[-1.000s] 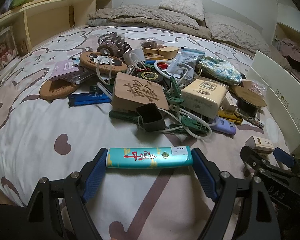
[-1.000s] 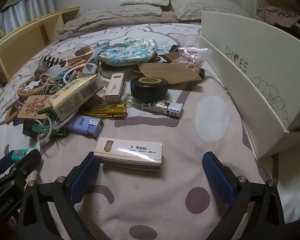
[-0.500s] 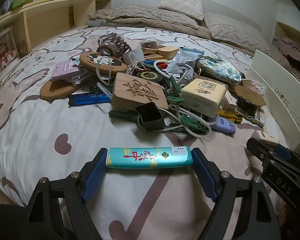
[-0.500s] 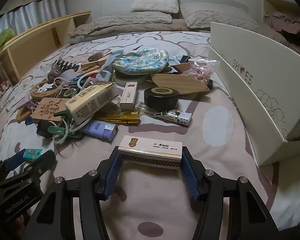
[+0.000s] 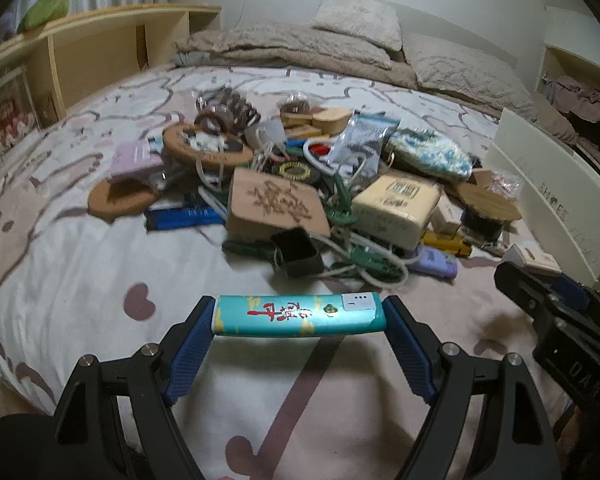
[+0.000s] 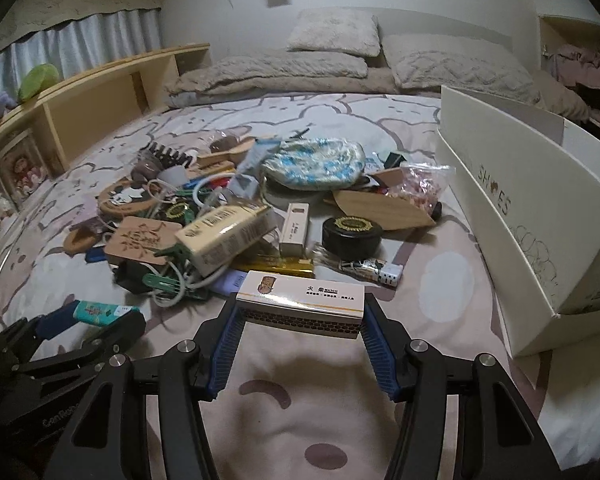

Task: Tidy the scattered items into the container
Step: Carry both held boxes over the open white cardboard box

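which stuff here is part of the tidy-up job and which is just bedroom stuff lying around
Part of the job:
- teal packet in the left tongs
- matchbox in the right tongs
- white shoe box
- cream carton
- black round tin

Just lying about:
- pillows
- wooden shelf
- green plush

We see the patterned bedsheet (image 6: 380,128) spread across the bed, with two beige pillows (image 6: 334,32) and a folded fuzzy blanket (image 6: 272,74) at its head. Along one side runs a wooden shelf (image 6: 112,100), a green plush (image 6: 38,80) on top, beneath a curtain (image 6: 80,40). Opposite, clothes (image 5: 580,100) fill a cubby.
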Tool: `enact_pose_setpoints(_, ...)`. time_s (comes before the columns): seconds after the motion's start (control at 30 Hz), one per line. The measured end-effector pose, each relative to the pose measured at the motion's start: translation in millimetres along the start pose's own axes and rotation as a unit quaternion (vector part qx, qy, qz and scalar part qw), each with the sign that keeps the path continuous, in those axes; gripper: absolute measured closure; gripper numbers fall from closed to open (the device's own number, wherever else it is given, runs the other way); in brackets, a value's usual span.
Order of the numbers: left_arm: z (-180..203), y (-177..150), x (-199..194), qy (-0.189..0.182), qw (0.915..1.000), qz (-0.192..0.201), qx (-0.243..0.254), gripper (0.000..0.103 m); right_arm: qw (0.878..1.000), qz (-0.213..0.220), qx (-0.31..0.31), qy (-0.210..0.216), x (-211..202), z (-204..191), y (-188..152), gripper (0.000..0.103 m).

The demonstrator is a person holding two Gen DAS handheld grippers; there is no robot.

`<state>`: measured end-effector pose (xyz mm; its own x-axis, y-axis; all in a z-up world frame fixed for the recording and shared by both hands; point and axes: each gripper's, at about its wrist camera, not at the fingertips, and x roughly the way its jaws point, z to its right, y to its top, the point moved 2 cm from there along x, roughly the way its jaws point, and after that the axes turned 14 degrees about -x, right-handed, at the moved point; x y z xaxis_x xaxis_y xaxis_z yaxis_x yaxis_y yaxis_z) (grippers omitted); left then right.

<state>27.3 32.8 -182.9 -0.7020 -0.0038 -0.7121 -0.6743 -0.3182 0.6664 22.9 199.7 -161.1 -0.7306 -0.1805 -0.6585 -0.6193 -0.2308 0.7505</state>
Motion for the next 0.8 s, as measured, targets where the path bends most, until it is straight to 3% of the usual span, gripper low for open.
enact_pose_setpoints(0.8, 26, 19, -54, -0.019, 0.9984, 0.047, 0.024, 0.02, 0.999, 0.043, 0.009, -0.005, -49, 18, 10, 0.045)
